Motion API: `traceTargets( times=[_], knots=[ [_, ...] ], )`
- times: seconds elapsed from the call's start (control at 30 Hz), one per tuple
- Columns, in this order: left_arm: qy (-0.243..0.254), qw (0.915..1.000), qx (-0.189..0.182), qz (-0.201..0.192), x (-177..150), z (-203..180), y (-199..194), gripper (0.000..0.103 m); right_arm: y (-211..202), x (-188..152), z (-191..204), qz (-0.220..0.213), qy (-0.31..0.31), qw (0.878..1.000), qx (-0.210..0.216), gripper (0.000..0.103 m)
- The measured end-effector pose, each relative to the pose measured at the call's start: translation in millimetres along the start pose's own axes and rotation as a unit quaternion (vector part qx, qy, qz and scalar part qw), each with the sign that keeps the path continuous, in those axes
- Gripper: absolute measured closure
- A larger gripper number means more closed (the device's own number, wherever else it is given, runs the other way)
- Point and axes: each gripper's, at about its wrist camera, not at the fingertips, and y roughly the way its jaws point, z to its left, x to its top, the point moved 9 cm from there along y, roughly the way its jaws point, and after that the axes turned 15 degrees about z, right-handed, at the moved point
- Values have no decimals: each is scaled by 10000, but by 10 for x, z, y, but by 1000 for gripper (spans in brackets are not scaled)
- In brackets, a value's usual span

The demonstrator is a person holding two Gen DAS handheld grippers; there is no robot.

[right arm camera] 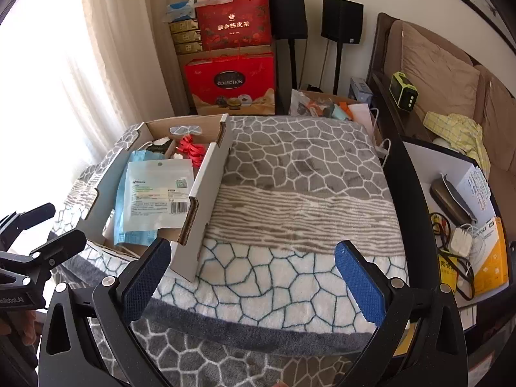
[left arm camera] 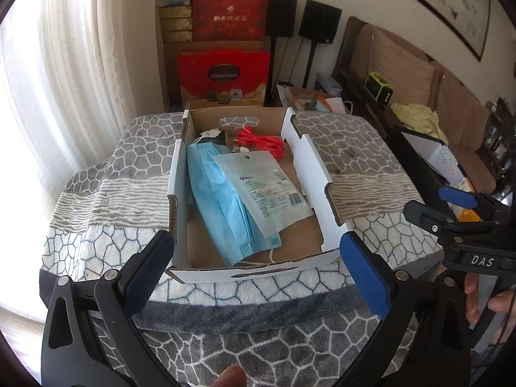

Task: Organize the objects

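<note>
Both grippers gape wide, empty: left gripper (left arm camera: 256, 258) hovers before the cardboard box (left arm camera: 317, 167) (masks (left arm camera: 222, 200), pouch (left arm camera: 261, 190) inside), right gripper (right arm camera: 253, 274) at its three o'clock above the blanket (right arm camera: 306, 174)

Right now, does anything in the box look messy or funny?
A little. The blue face masks lie slanted across the cardboard box, with one corner and its ear loop poking toward the front edge. The white packet sits crooked on top of them. The red cable is loosely bundled at the back. Nothing looks spilled or broken.
</note>
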Motion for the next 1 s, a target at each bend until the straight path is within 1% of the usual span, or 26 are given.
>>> traceTargets(
  times=[0.1,0.27,0.33,0.5,0.6,0.73,0.9,1.0],
  knots=[
    [-8,10000,-37,0,-13,-26,-18,0,-14,-32,19,-1,-8,10000,-39,1],
    [13,9998,157,-103,-43,-32,-62,0,-54,-77,-9,-45,84,9998,-181,1],
    [-22,9998,175,-111,-62,-22,-64,0,-88,-91,-2,-106,93,9997,-191,1],
    [-114,9997,196,-93,-134,11,-51,0,-153,-155,8,-240,97,9990,-367,1],
    [-124,9994,305,-103,-172,30,-52,0,-162,-192,-3,-269,139,9988,-383,1],
    [-139,9994,303,-83,-217,28,-60,0,-145,-233,-24,-267,186,9986,-406,1],
    [-190,9986,496,-40,-249,63,-45,0,-134,-261,-37,-279,234,9987,-368,1],
    [-221,9984,527,-20,-265,84,-31,0,-139,-263,-48,-289,233,9986,-385,1]
  ],
)
